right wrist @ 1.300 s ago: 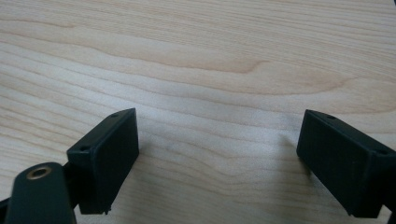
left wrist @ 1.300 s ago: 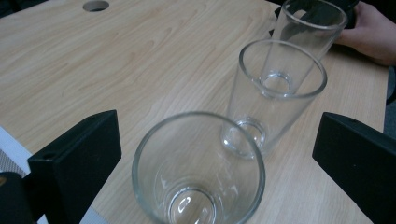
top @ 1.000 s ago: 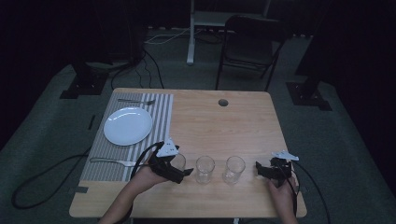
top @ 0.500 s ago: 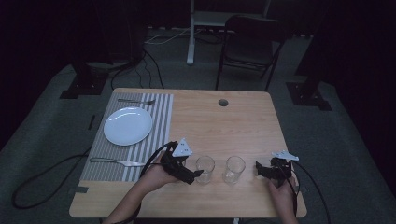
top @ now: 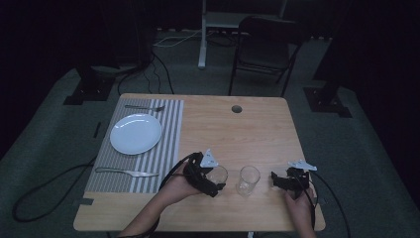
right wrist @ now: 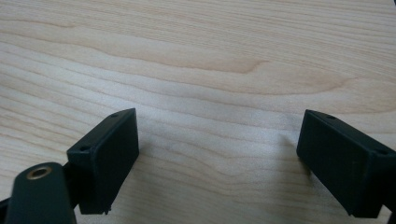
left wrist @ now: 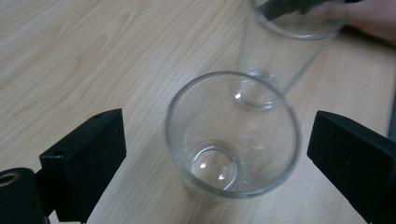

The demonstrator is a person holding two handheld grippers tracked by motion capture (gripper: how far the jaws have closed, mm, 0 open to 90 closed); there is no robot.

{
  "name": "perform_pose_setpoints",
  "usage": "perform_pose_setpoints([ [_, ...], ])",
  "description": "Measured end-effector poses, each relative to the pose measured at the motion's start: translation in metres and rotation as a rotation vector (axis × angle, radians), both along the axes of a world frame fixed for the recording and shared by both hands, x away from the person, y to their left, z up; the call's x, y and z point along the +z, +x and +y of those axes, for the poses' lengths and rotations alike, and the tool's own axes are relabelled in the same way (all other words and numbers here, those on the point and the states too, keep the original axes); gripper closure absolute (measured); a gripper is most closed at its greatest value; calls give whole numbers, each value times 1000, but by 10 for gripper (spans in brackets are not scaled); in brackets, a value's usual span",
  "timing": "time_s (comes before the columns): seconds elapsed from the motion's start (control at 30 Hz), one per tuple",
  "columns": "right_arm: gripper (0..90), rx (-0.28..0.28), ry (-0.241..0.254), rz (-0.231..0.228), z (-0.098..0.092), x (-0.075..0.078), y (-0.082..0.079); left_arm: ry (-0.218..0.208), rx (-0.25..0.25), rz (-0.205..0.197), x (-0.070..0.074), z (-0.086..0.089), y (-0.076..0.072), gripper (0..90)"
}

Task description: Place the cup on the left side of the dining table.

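Two clear drinking glasses stand near the tabletop's front edge: the left glass sits between the left gripper's fingers, which have just been closing, not yet touching it. The second glass stands just beside it, and the right gripper rests beyond with fingers apart. One plate, one fork and one knife lie on the striped placemat.

- Dim room, dark walls, grey carpet floor.
- Light wooden table with 1 round hole.
- 1 black folding chair behind it.
- Black stand bases and cables on the floor.
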State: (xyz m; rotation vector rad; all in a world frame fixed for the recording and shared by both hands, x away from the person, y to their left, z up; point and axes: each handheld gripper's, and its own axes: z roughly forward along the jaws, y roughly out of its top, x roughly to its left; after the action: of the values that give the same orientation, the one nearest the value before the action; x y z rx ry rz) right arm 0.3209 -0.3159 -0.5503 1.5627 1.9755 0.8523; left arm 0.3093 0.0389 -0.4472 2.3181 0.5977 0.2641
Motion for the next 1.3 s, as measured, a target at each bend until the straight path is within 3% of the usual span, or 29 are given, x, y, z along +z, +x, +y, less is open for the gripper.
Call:
perform_pose_setpoints([
  [0.03,125,0,0,0,0,0,0,11,7,26,0,-2,2,51],
  [0.1,125,0,0,0,0,0,0,25,14,40,-1,-5,2,52],
  [0.2,125,0,0,0,0,0,0,30,4,43,-1,-8,1,90],
  [0.27,125,0,0,0,0,0,0,77,18,27,-2,-15,-1,147],
  [0.37,125,0,0,0,0,0,0,102,43,24,-1,-17,-1,193],
  [0.47,125,0,0,0,0,0,0,123,28,22,1,-20,-2,194],
  [0.63,125,0,0,0,0,0,0,184,1,18,2,-25,-2,277],
  [0.8,125,1,1,0,0,0,0,188,-1,35,4,-26,0,282],
  [0.87,125,1,1,1,0,0,0,163,4,56,5,-25,2,288],
  [1.07,125,1,1,1,0,0,0,172,-2,43,5,-26,2,289],
  [1.3,125,1,1,1,0,0,0,143,11,55,9,-25,5,290],
])
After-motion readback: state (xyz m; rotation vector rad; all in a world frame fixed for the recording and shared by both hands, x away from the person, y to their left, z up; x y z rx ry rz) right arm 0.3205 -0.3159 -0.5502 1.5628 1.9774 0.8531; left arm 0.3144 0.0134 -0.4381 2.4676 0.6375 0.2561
